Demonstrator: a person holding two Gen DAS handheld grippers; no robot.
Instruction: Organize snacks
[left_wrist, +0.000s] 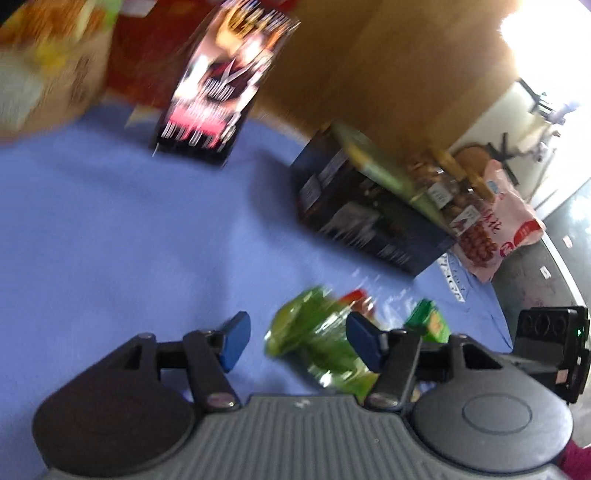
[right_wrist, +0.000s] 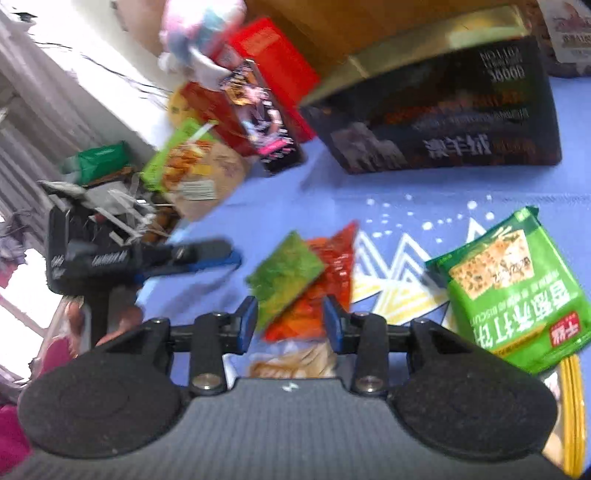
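While both views blur with motion, I can see my left hand-held gripper (left_wrist: 295, 341) with its blue pads apart over the blue cloth (left_wrist: 110, 229) on the table; a green packet (left_wrist: 317, 343) lies on the cloth between them, its right edge behind the right pad, and I cannot tell whether that pad touches it. My right hand-held gripper (right_wrist: 290, 319) also stands apart — a small green sachet (right_wrist: 284, 273) and a red-orange one (right_wrist: 332, 266) lie overlapping on the cloth just ahead of its pads, unclamped. To their right lies a green biscuit pack (right_wrist: 513, 291), flat and apart from them. Farther back a big dark box (right_wrist: 443, 118) sits on the cloth, with a slim black-and-pink box (right_wrist: 266, 122) upright to its left against a red box (right_wrist: 273, 55). A beige snack bag (right_wrist: 199, 170) lies at the cloth's left edge.
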